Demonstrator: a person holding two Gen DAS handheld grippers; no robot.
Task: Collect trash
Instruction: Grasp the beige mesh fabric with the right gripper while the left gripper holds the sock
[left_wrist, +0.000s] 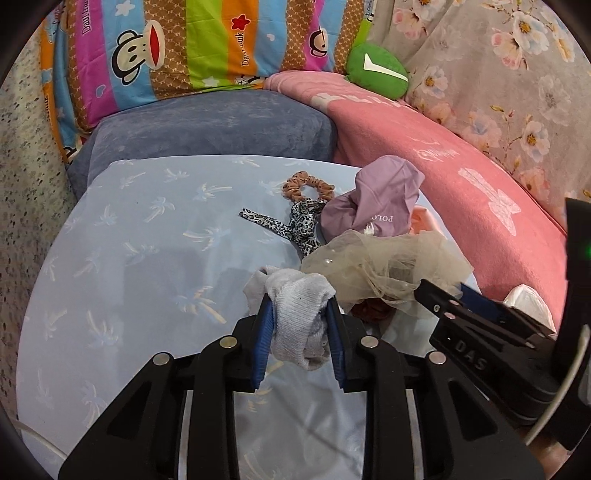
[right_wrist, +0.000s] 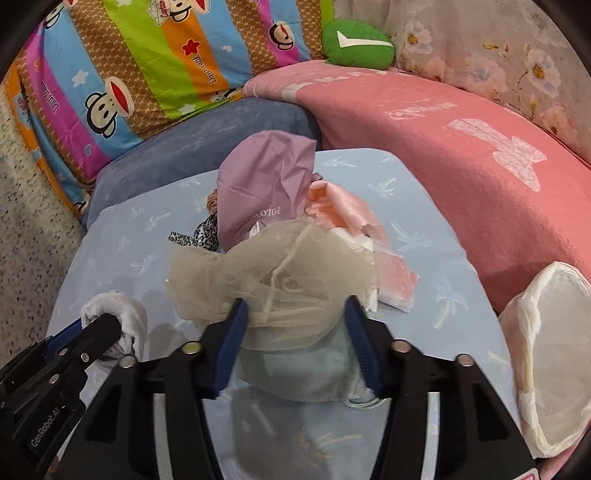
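Sock (left_wrist: 301, 314) is sitting squeezed between my left claw's (left_wrist: 299, 332) blue pads, lifted off the table (left_wrist: 129, 258). Right claw (right_wrist: 295, 332) is straddling a beige mesh (right_wrist: 273, 266) bundle w/ pale blue cloth (right_wrist: 295, 369) under it; pads look to be touching it at both sides, so it's gripping. Purple cloth (right_wrist: 258, 184) & pink scrap (right_wrist: 343, 206) are lying just ahead of the right claw, leopard ties (left_wrist: 295, 225) ahead of the left. White bag (right_wrist: 554, 350) is gaping open to the right.

free: table's left half (left_wrist: 129, 229) | blocked: fabric pile (left_wrist: 373, 210), pink blanket (left_wrist: 461, 155) right
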